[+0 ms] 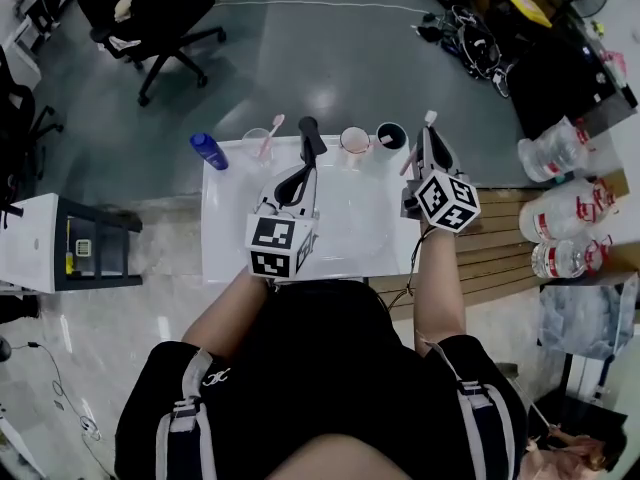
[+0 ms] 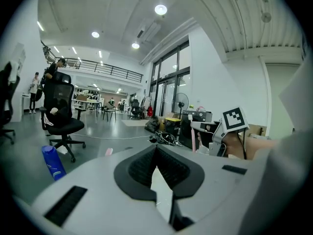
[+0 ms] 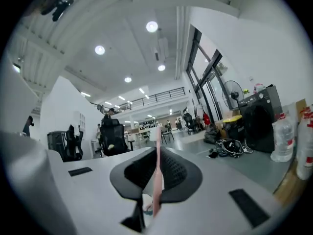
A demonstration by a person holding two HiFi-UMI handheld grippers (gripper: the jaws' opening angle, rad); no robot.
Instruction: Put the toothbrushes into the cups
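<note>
A white table (image 1: 230,238) carries three cups along its far edge. The clear cup (image 1: 256,142) has a pink toothbrush (image 1: 271,134) standing in it. To its right stand a pink cup (image 1: 354,140) and a dark cup (image 1: 391,136). My right gripper (image 1: 428,138) is raised near the dark cup, shut on another pink toothbrush (image 3: 157,173) whose white head (image 1: 430,118) sticks up past the jaws. My left gripper (image 1: 309,134) hovers between the clear cup and the pink cup, shut with nothing in it (image 2: 156,153).
A blue bottle (image 1: 208,151) lies at the table's far left corner. An office chair (image 1: 150,23) and a heap of cables (image 1: 468,40) are on the floor beyond. Large water bottles (image 1: 560,148) stand at the right, a low shelf (image 1: 70,243) at the left.
</note>
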